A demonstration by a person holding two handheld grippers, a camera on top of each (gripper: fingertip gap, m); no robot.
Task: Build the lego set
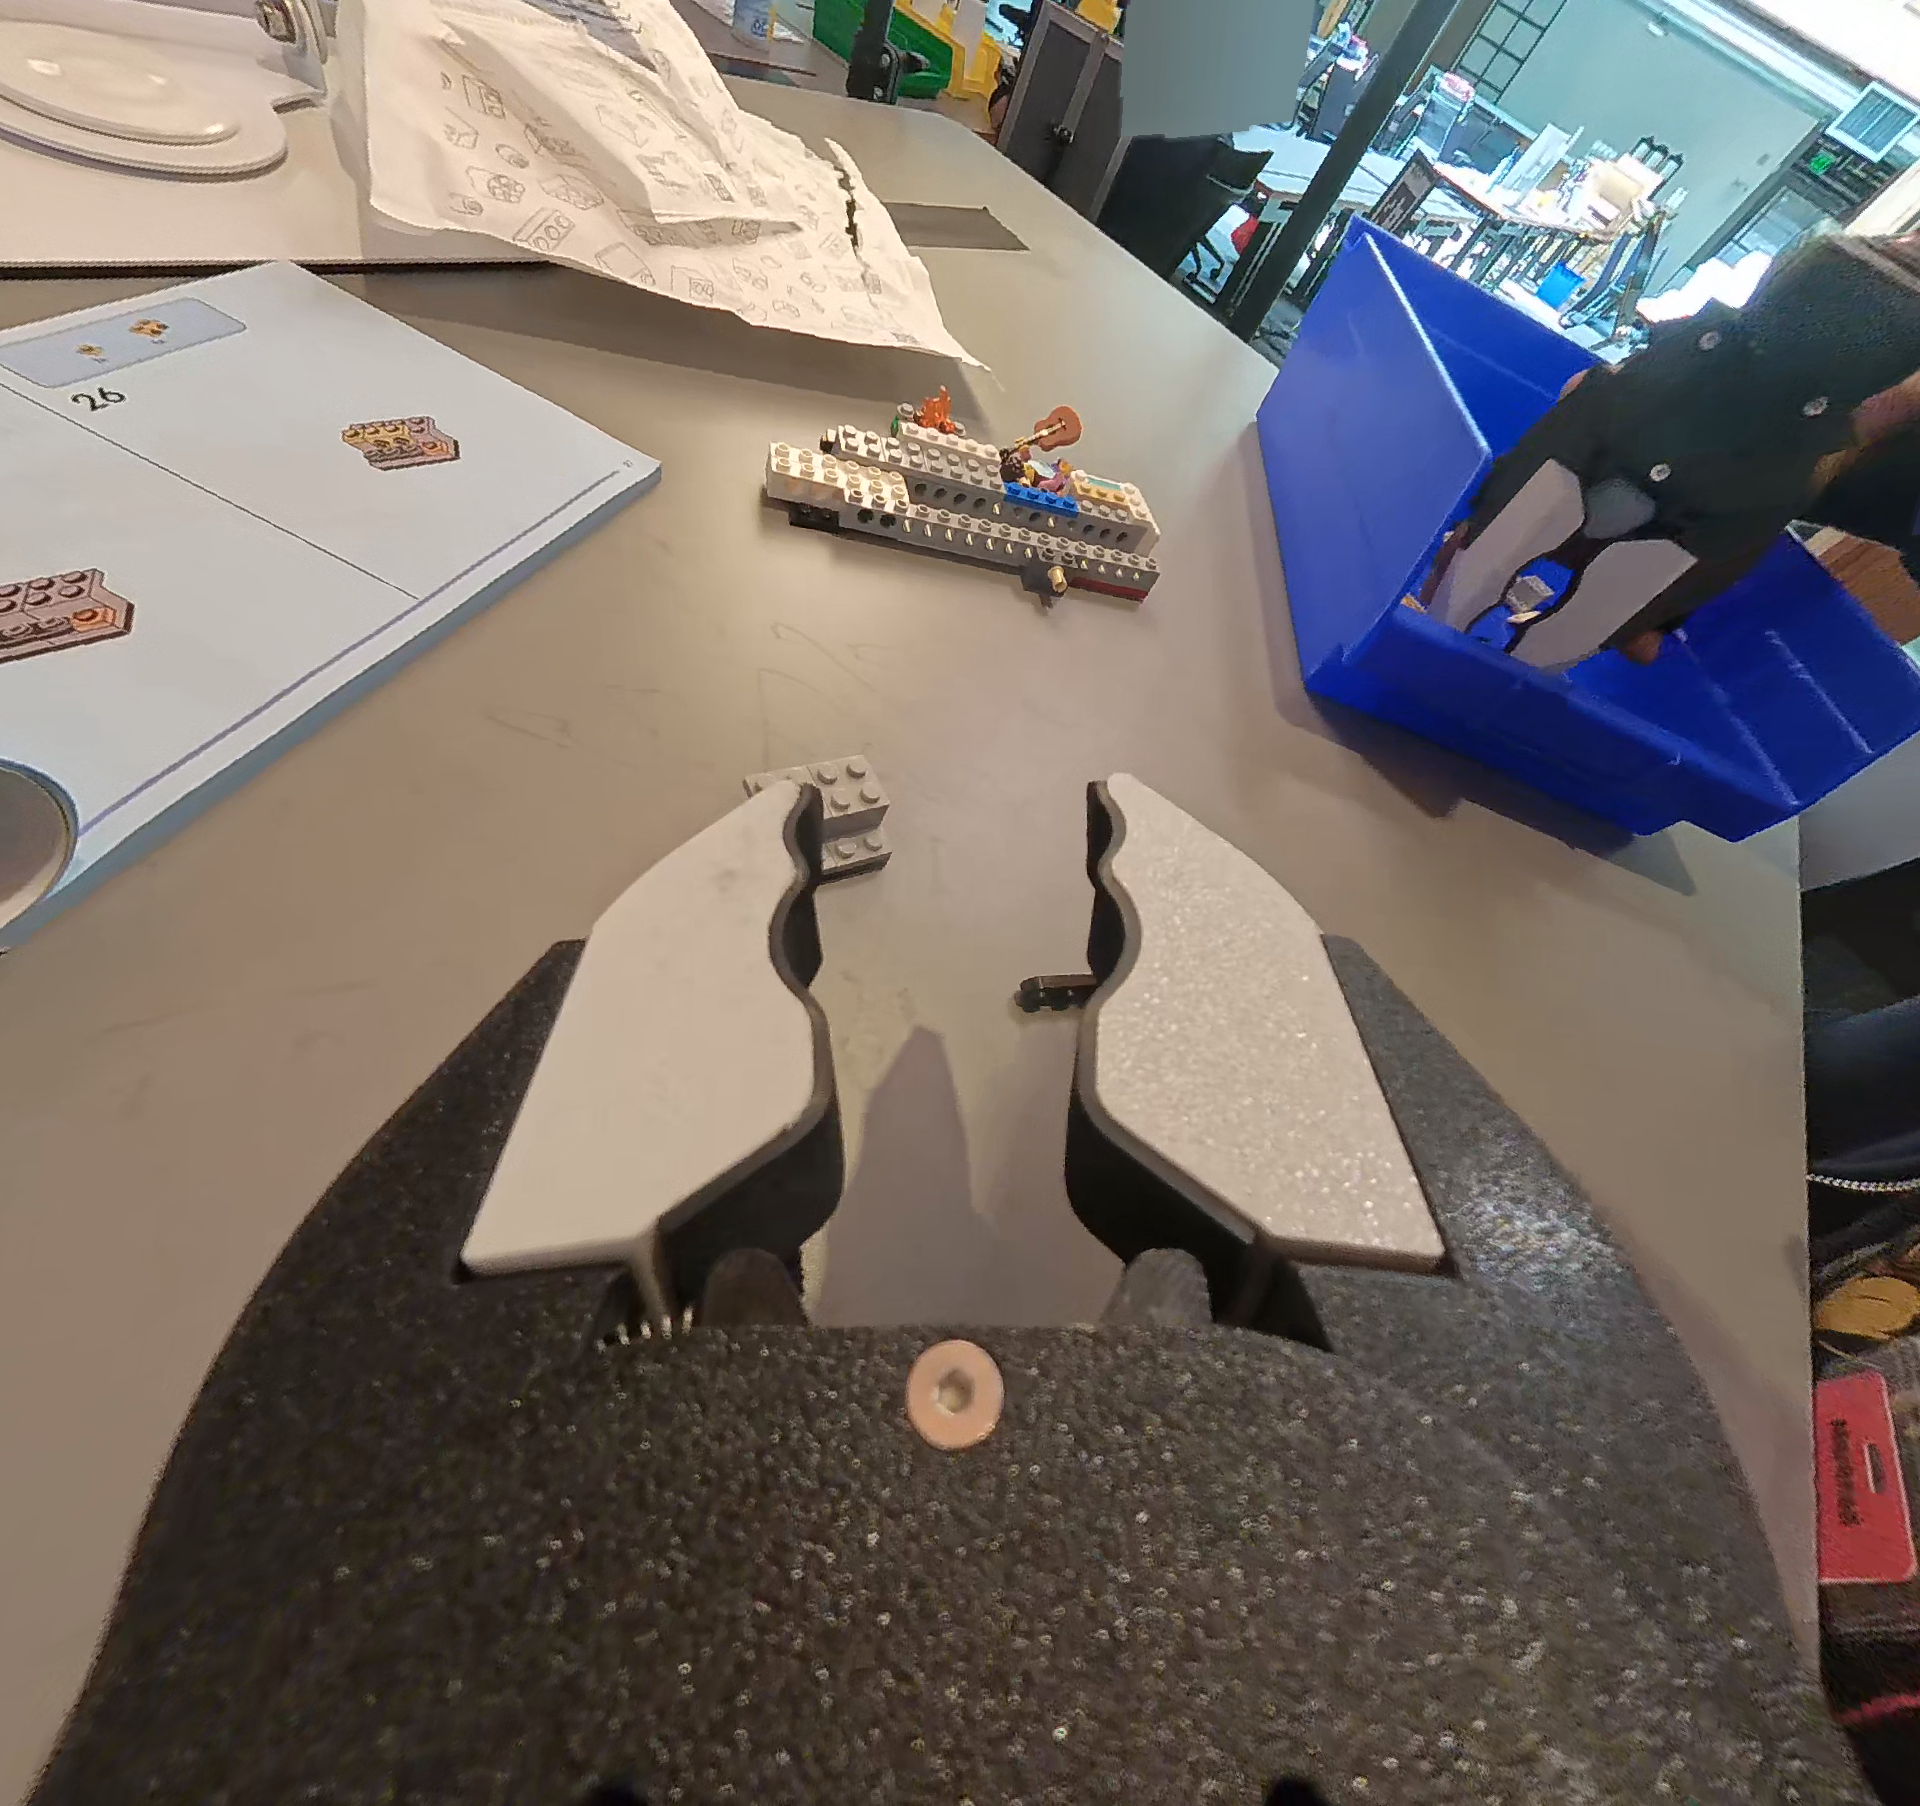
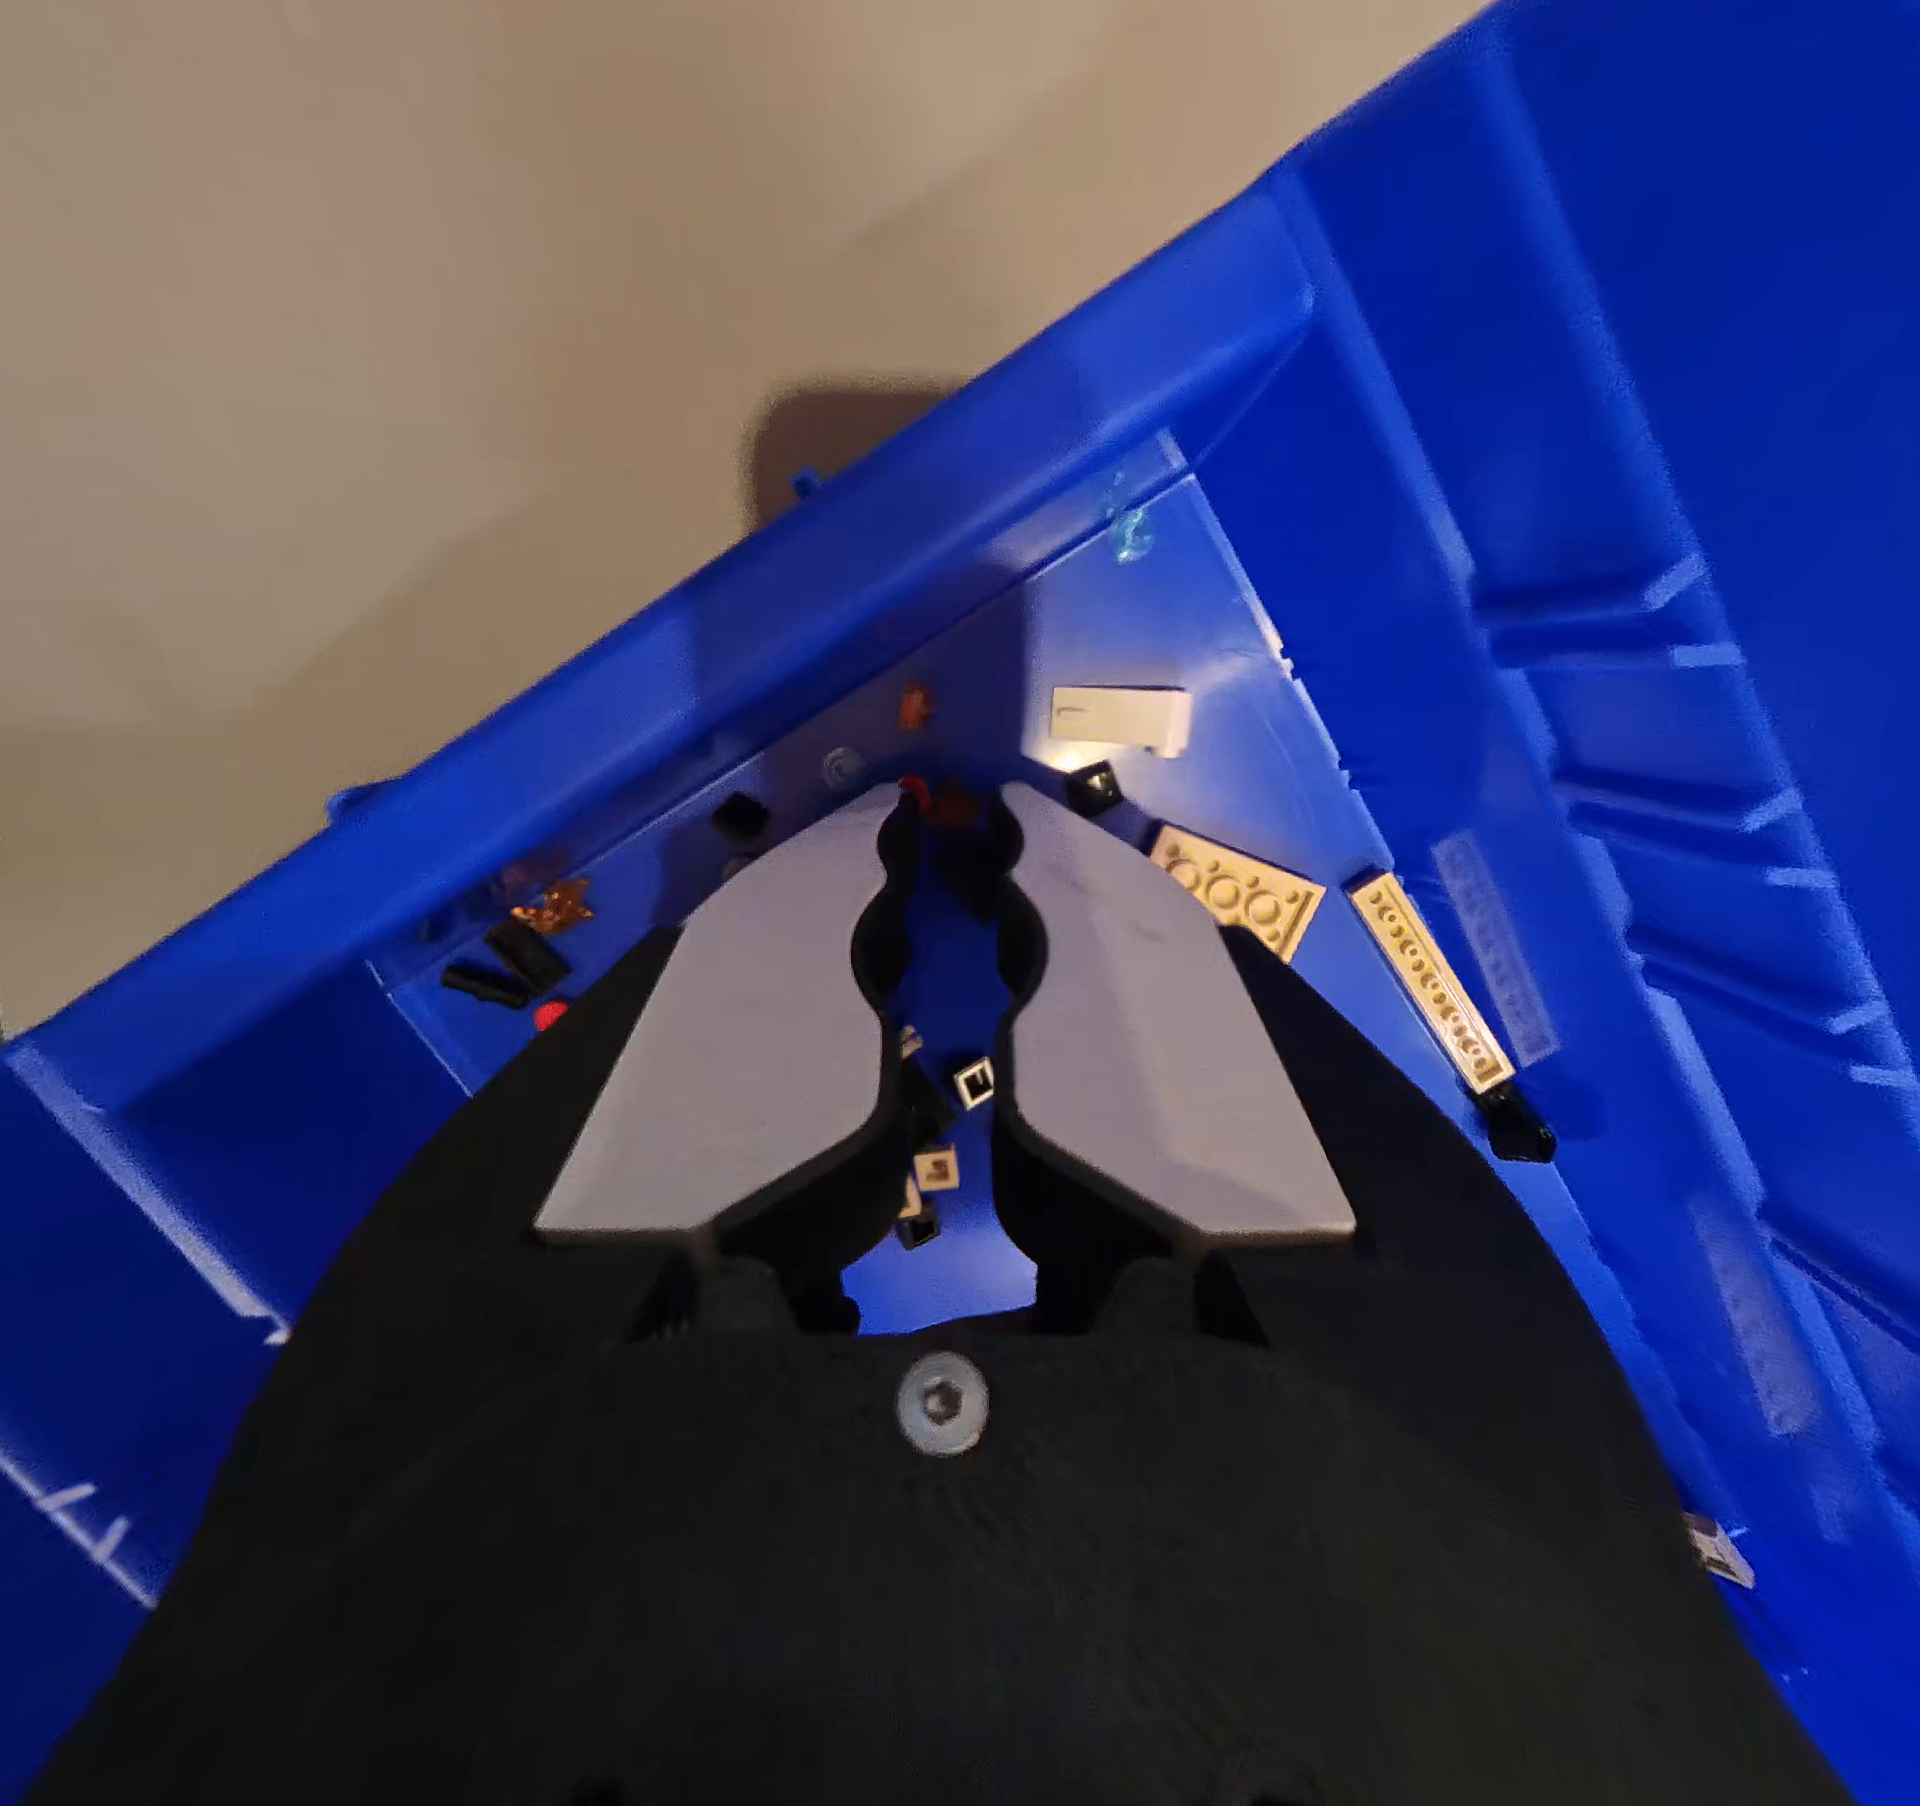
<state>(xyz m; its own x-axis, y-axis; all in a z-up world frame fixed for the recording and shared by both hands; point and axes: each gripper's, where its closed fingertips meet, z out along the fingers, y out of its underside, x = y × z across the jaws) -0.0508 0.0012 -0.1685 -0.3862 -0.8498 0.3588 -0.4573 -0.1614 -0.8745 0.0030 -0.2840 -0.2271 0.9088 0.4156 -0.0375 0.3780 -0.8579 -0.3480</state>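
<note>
In blue bin (image 2: 727,655) at table's right edge: right gripper (image 2: 951,800) jaws narrow over small loose pcs, nothing clamped; left gripper (image 1: 945,800) wide, grey brick (image 1: 847,800) by left fingertip.

A plain grey tabletop (image 1: 644,717) carries a blue plastic bin (image 1: 1558,717), a long grey brick model (image 1: 966,509), small grey bricks (image 1: 852,806), an open pale-blue instruction booklet (image 1: 312,509) and crumpled white printed paper (image 1: 623,167).
</note>
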